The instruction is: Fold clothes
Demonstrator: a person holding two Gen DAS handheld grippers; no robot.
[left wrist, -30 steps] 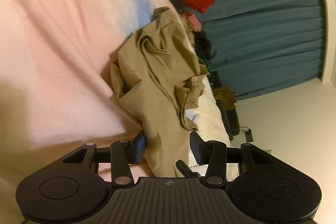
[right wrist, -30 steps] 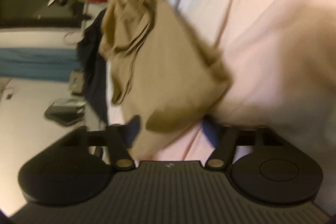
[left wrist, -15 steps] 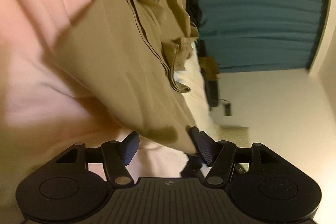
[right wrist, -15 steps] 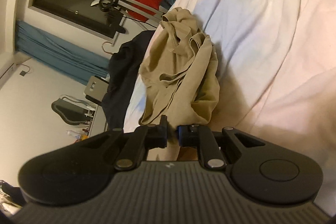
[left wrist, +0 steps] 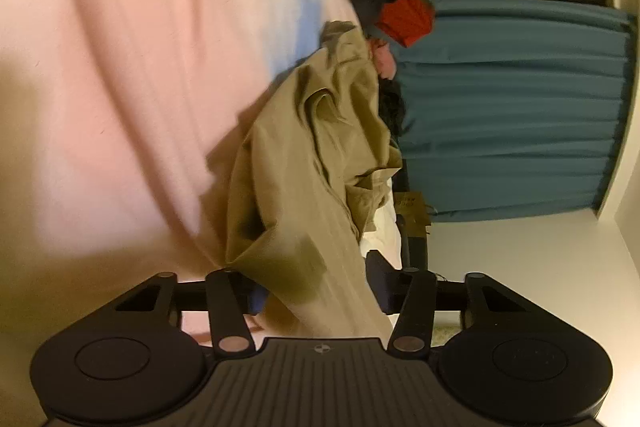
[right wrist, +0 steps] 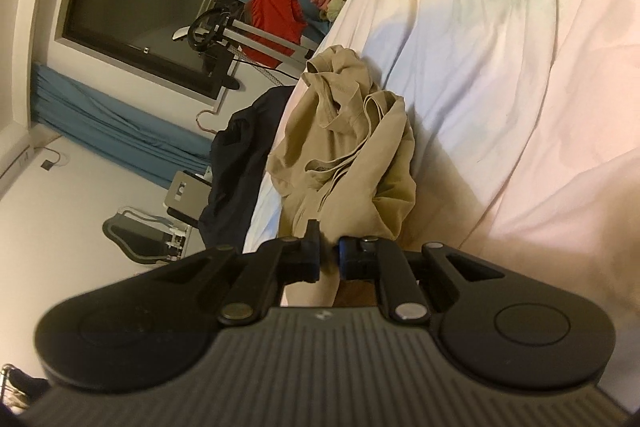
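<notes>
Jaws of the right gripper (right wrist: 329,259) pinch khaki garment (right wrist: 352,163) on pale bedsheet (right wrist: 500,67).

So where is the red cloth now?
In the right wrist view the red cloth hangs off the bed, upper middle, by the window, beyond the tan garment.
</notes>
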